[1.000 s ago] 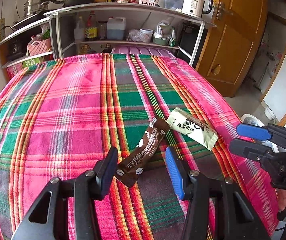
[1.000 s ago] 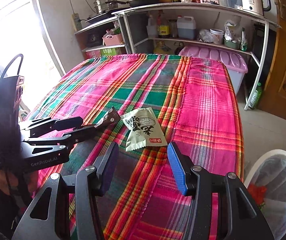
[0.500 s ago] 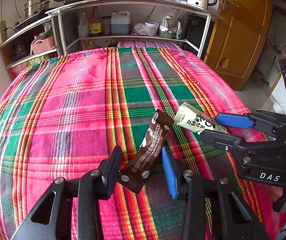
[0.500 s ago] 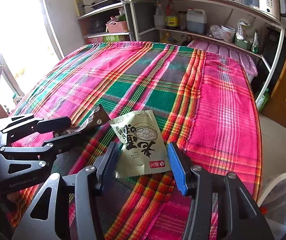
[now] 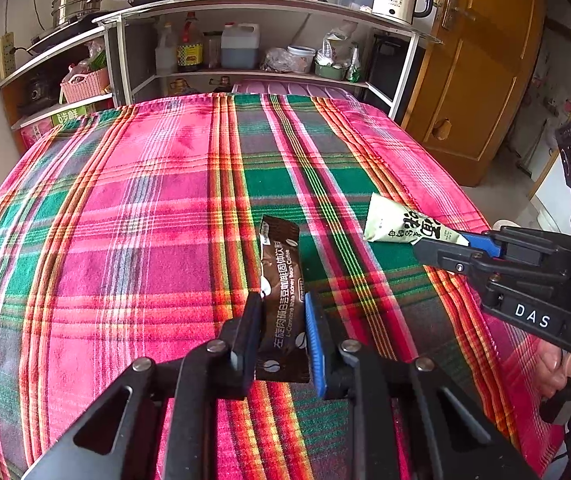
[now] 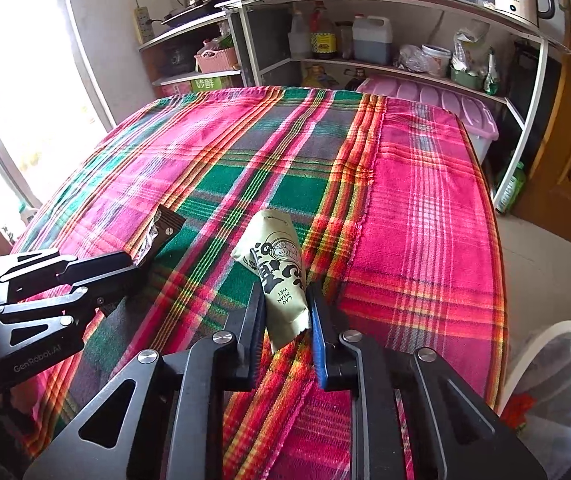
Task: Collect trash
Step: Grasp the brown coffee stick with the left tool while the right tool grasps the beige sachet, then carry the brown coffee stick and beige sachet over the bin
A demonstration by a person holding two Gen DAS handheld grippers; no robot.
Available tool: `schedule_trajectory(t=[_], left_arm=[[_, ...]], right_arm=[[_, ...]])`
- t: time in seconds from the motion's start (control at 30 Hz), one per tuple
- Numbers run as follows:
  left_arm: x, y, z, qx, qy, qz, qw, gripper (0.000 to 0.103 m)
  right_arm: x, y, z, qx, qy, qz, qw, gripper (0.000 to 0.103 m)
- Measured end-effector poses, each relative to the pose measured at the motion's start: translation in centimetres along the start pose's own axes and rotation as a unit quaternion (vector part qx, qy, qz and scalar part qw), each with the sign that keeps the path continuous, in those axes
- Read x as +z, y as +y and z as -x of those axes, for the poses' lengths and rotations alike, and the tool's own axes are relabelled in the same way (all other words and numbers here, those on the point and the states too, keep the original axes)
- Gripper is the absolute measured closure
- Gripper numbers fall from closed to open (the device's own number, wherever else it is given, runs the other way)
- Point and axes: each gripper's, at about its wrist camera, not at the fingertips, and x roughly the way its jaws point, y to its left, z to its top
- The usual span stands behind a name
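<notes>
We work over the plaid cloth (image 5: pixel 133 216), with a white bin (image 6: pixel 557 384) on the floor to our right. Our right gripper (image 6: pixel 287 304) pinches the near end of the green packet (image 6: pixel 281 268), which bows up off the cloth. Our left gripper (image 5: pixel 283 308) clamps the near half of the brown sachet (image 5: pixel 281 280). Both look light, thin and crinkly, probably slick, so we judge a firm end-grip suits them.

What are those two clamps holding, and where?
Left hand-held gripper pinches the brown coffee sachet at its near end; right hand-held gripper pinches the green packet's near end.
</notes>
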Motion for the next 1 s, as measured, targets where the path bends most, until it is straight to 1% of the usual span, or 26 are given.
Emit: schedule_trajectory(t=[0.13, 0.47, 0.67, 1.0], left_arm=[[-0.5, -0.3, 0.4, -0.006, -0.002, 0.003, 1.0, 0.081], [-1.7, -1.6, 2.5, -0.021, -0.025, 0.014, 0.9994, 0.081], [-2.2, -3.4, 4.1, -0.028, -0.04, 0.008, 0.9988, 0.081], [-2.9, -6.6, 5.9, -0.045, -0.049, -0.007, 0.9977, 0.081]], right_arm=[[-0.6, 0.1, 1.0, 0.004, -0.006, -0.006, 1.0, 0.083], [-2.7, -0.3, 4.5, 0.007, -0.029, -0.026, 0.999, 0.083], [-4.3, -0.8, 7.1, 0.004, -0.042, -0.042, 0.998, 0.083], [-7.0, -2.2, 10.7, -0.008, -0.059, -0.065, 0.996, 0.083]])
